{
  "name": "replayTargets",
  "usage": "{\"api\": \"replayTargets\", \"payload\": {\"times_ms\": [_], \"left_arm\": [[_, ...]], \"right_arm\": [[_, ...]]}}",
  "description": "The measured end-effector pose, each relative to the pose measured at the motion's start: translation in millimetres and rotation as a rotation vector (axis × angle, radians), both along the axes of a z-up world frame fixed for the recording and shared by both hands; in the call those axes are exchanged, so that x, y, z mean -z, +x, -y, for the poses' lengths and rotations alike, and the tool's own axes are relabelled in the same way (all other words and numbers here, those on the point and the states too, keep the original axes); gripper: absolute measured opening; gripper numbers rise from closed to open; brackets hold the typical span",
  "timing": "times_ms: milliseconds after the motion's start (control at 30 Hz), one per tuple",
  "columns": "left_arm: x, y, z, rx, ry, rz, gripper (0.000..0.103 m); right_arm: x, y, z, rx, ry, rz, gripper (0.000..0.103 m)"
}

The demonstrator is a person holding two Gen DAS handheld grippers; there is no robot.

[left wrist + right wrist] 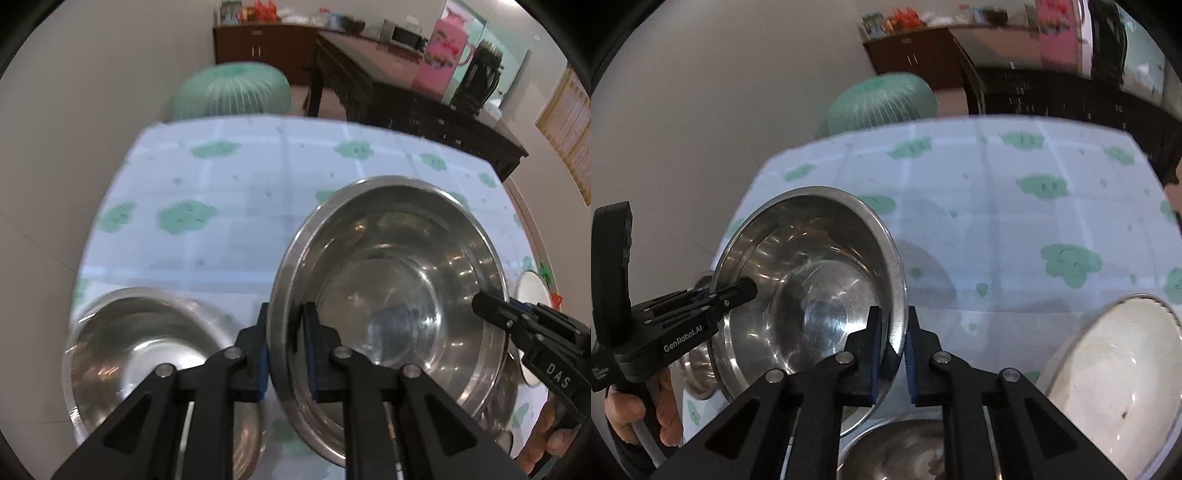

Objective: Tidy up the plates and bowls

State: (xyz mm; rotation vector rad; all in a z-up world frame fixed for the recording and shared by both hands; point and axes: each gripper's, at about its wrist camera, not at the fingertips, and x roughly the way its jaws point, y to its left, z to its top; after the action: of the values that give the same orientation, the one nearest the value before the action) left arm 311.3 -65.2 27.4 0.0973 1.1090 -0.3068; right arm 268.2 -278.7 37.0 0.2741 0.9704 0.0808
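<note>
Steel bowl (391, 295) is being carried two-handed here, pinched on opposite sides of its rim so it doesn't swing or slip. The left gripper (286, 350) is clamped narrow on the near-left rim, one pad inside the wall and one outside, and the right gripper (891, 354) is closed the same way on the opposite edge. The bowl is held tilted, its open side turned toward the cameras, and seems to be lifted just clear of the bench (240, 206), though the fisheye blur makes that hard to call for certain.

A second steel bowl (147, 347) is seen resting on the cloth to the left, close to the held one, and a third metal bowl (897, 450) is partly visible right below the right gripper. A white bowl (1115, 373) with a dark rim is parked to the right. Judging by that layout, nesting is probably intended: the held bowl gets stacked with the other metal ones, so the level two-sided grip makes sense for lowering it straight in. A person's hand (642, 413) is visible on the left gripper's handle.
</note>
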Motion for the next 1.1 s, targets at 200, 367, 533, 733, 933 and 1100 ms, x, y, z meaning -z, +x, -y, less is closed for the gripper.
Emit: {"api": "replayTargets", "payload": {"times_ms": [200,367,533,733,933,1100], "left_arm": [[-41,-20,-59,-0.062,0.009,0.072,0.017],[-44,-25,-118,-0.153,0.041,0.096,0.018],[-11,-17,-160,-0.219,0.077,0.047,0.019],[31,-11,-165,-0.219,0.161,0.013,0.021],[53,-16,-144,-0.177,0.296,0.035,0.029],[64,-22,-145,-0.165,0.280,-0.002,0.031]], "right_arm": [[-42,-32,-50,-0.079,0.048,0.102,0.013],[-45,-34,-104,-0.151,0.085,0.131,0.013],[-11,-13,-152,-0.196,0.130,0.097,0.013],[30,2,-180,-0.201,0.105,0.035,0.013],[39,3,-183,-0.202,0.024,0.030,0.014],[32,-5,-190,-0.231,-0.065,0.013,0.017]]}}
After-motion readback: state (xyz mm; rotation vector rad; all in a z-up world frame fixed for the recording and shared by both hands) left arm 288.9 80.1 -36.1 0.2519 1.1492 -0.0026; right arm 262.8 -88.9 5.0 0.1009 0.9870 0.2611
